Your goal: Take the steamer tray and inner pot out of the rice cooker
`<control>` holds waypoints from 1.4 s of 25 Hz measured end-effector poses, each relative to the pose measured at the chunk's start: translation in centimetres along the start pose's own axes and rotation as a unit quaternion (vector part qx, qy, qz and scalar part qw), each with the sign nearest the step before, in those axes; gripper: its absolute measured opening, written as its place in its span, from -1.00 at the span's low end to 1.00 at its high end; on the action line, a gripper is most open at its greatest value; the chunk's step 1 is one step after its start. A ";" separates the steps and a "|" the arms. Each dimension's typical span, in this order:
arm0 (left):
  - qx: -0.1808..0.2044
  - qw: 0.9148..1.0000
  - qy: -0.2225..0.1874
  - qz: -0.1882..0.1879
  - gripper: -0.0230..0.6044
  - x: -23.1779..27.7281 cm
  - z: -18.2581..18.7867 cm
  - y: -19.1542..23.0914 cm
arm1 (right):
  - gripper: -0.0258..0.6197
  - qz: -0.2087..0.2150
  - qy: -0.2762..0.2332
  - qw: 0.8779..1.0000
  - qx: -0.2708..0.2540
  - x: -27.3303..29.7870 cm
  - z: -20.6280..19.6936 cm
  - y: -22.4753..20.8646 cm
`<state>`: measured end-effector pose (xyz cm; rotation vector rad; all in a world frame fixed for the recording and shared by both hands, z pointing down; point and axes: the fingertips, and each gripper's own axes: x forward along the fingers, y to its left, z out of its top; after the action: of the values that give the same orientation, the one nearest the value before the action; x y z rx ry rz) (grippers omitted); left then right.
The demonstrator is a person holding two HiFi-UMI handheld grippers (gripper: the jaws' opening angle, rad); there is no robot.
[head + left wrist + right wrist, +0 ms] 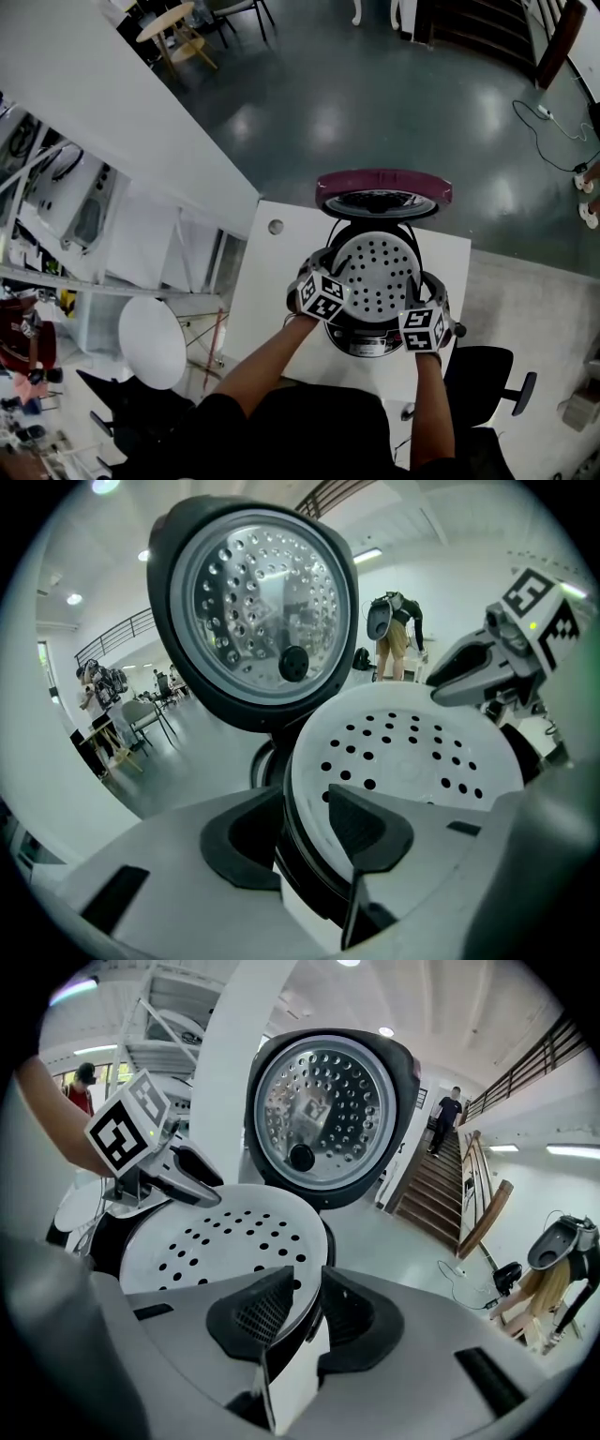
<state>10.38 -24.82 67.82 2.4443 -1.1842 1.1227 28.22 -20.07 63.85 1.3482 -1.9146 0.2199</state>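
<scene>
The rice cooker [373,343] stands on a white table with its lid [382,190] swung up at the far side. The white perforated steamer tray [377,272] sits in its mouth and hides the inner pot. My left gripper [322,270] is at the tray's left edge. In the left gripper view, the left gripper [300,829] has its jaws apart, and they straddle the steamer tray [422,752] rim without pressing it. My right gripper [427,292] is at the right edge. In the right gripper view, the right gripper [305,1312] has its pads closed on the steamer tray [225,1241] rim.
The table [272,309] has a small round hole [275,226] near its far left corner. A black office chair [489,377] stands to the right of it and a round white stool [150,342] to the left. Stairs [441,1185] and people are far behind.
</scene>
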 end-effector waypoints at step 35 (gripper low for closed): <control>-0.075 0.987 -0.139 0.019 -0.76 -11.8 3.4 4.9 | -0.73 -0.050 -0.052 0.997 -0.006 -6.1 8.3 2.4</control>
<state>4.06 -22.73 56.40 2.5275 -1.3418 0.6879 23.00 -19.11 54.70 1.4679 -1.9240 0.0918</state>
